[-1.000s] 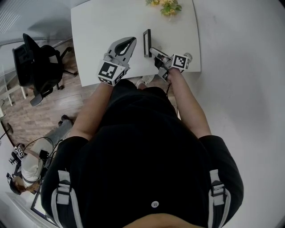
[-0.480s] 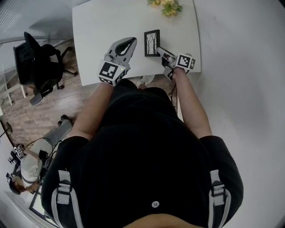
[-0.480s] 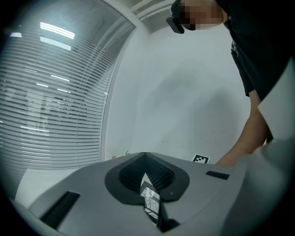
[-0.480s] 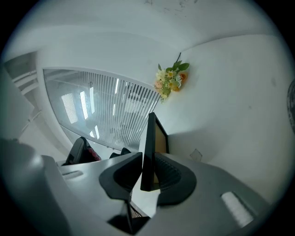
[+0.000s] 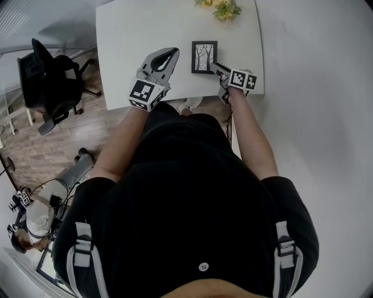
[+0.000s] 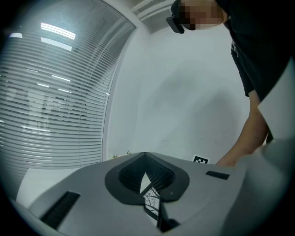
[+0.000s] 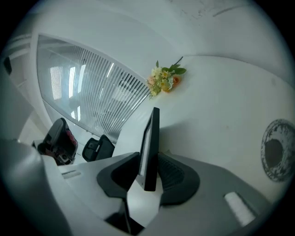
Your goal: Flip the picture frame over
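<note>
The black picture frame (image 5: 204,56) lies flat on the white table (image 5: 134,29), its tree picture facing up. My right gripper (image 5: 214,66) is at the frame's near right corner. In the right gripper view the frame (image 7: 151,133) shows edge-on between the jaws of my right gripper (image 7: 148,156). The jaws are opening and the pads no longer clamp it. My left gripper (image 5: 171,55) rests shut and empty on the table, just left of the frame. Through a slit under its fingertips (image 6: 145,156) a bit of the frame (image 6: 151,203) shows.
A small bunch of flowers (image 5: 218,9) lies at the table's far edge, beyond the frame. A black office chair (image 5: 49,81) stands on the wooden floor left of the table. A round cable port (image 7: 274,150) sits in the tabletop to the right.
The frame stood on edge in my right gripper a second ago. It has tipped over to the right and now lies picture up. My right gripper moved right and down. The left one kept still.
</note>
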A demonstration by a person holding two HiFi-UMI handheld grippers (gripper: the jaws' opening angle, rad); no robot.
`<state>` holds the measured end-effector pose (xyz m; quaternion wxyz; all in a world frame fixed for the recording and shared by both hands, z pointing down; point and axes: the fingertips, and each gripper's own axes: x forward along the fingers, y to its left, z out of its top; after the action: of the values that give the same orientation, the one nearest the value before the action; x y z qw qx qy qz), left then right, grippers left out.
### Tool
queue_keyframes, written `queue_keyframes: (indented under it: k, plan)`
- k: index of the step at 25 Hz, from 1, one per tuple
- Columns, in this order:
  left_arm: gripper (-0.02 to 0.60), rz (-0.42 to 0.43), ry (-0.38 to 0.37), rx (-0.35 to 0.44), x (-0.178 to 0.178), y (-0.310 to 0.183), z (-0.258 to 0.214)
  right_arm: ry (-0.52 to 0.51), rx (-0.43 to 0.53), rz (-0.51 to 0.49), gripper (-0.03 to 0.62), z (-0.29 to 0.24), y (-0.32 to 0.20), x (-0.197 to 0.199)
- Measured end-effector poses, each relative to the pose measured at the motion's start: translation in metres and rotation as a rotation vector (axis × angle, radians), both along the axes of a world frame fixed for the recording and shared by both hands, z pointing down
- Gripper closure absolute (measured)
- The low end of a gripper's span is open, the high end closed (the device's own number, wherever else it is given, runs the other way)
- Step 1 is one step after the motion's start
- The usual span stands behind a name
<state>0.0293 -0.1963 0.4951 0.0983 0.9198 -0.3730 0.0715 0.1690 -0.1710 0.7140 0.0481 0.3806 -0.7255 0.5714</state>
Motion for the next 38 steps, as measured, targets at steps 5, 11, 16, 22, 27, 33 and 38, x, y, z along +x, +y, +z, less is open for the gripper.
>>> queue_keyframes:
  k: [5,11,16,22,27,33,38]
  plan:
    - [0.578,-0.006,-0.005,-0.004,-0.005,0.001,0.001,0.288,0.031,-0.126,0.385,0.009,0.001,0.001]
    - [0.578,-0.015,-0.005,-0.007,-0.005,-0.001,0.0,0.497,0.075,-0.163,0.321,0.004,-0.006,0.001]
    - [0.578,-0.019,-0.019,-0.012,-0.004,-0.003,-0.003,0.504,0.209,-0.197,0.319,-0.022,-0.016,-0.014]
    - [0.578,-0.008,-0.014,-0.012,0.001,-0.004,-0.012,0.492,0.462,-0.19,0.319,-0.099,-0.034,-0.032]
    - [0.578,0.018,-0.006,0.012,0.012,-0.002,-0.027,0.447,0.64,-0.158,0.341,-0.166,-0.039,-0.036]
    - [0.578,0.055,0.011,0.032,0.017,0.004,-0.046,0.391,0.796,-0.123,0.381,-0.227,-0.037,-0.03]
    - [0.578,0.087,0.034,0.06,0.024,0.009,-0.064,0.356,0.876,-0.123,0.405,-0.258,-0.029,-0.027]
